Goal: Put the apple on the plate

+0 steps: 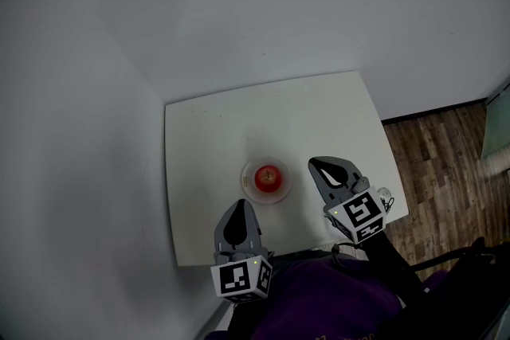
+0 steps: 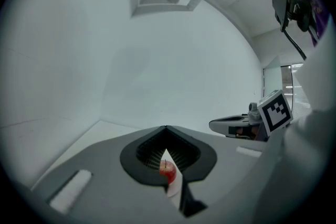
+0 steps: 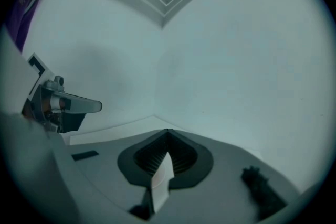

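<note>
Everything is lit dimly and evenly, edges are bent and darkened by wide-angle lenses, and the right gripper view is blurred.

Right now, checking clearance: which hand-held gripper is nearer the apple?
Left, narrowly. In the head view the left hand-held gripper points at the apple from below-left; the right hand-held gripper is off to its right.

A white table stands in a corner of white walls. A small plate lies near its middle.
</note>
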